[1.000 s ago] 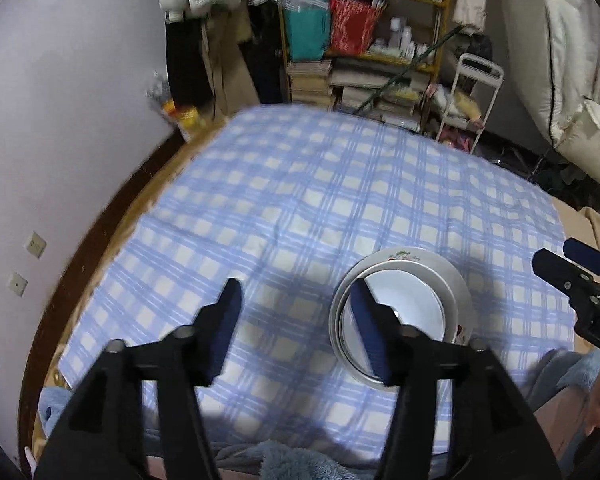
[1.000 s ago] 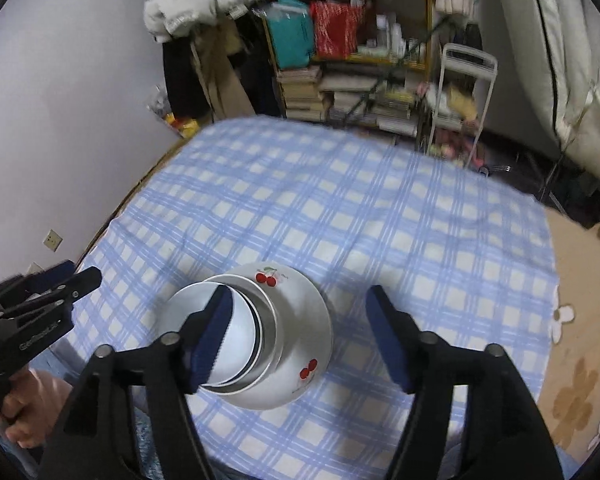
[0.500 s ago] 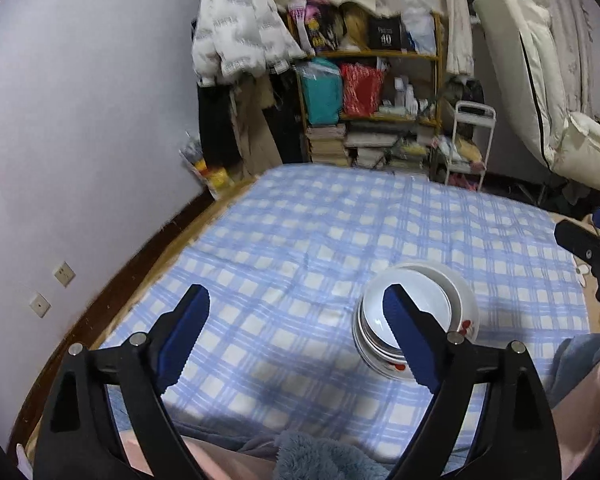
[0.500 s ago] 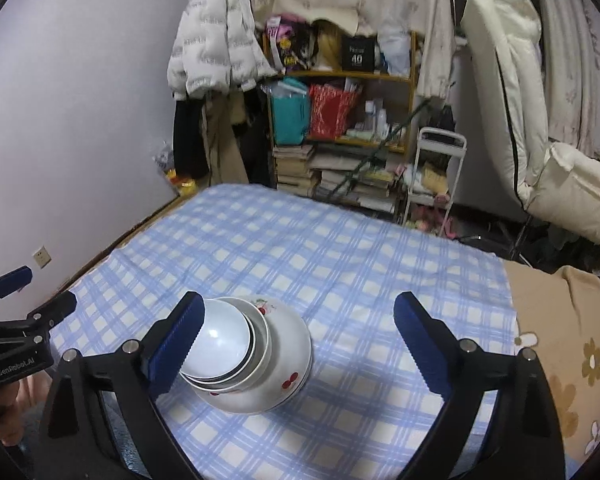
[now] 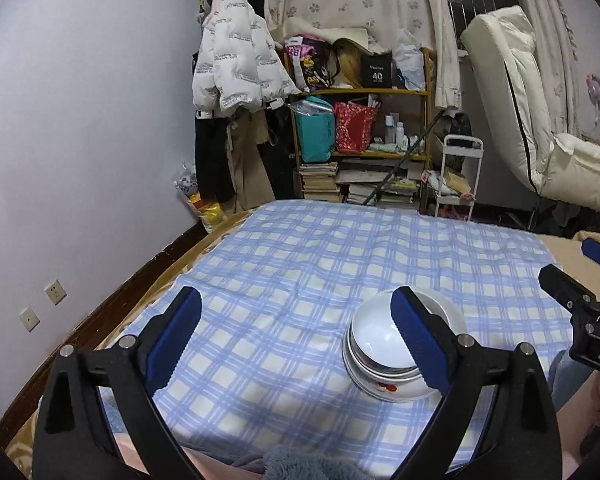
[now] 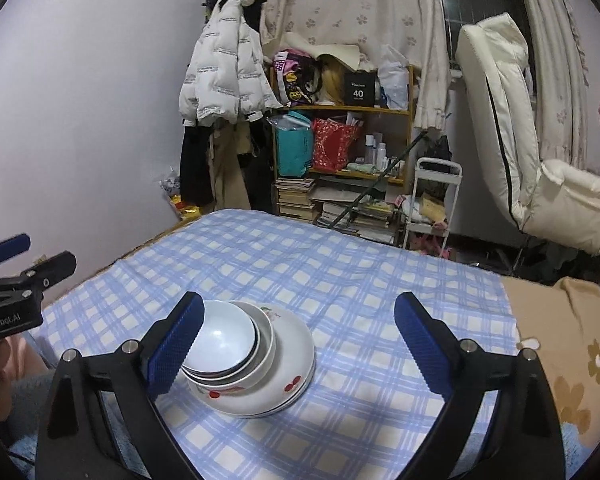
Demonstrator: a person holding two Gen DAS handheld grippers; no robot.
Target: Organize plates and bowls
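A nested stack of white bowls (image 6: 252, 356) sits on a blue checked cloth (image 6: 340, 280); the big lowest bowl has red cherry prints and smaller white bowls lie inside it. The stack also shows in the left wrist view (image 5: 384, 356), partly behind my left gripper's right finger. My left gripper (image 5: 296, 336) is open and empty, held above the cloth to the stack's left. My right gripper (image 6: 296, 340) is open and empty, above and just right of the stack; its left finger overlaps the top bowl in view.
The cloth (image 5: 320, 264) covers a low bed-like surface with a wall on the left. Beyond its far edge stand a cluttered shelf (image 6: 340, 152), hanging coats (image 6: 228, 80) and a white cart (image 6: 432, 204). A brown flowered blanket (image 6: 572, 340) lies at right.
Both grippers have risen and pulled back from the bowl stack and tilted up, so the room shows more. Their jaws have opened wider. The stack has not moved.
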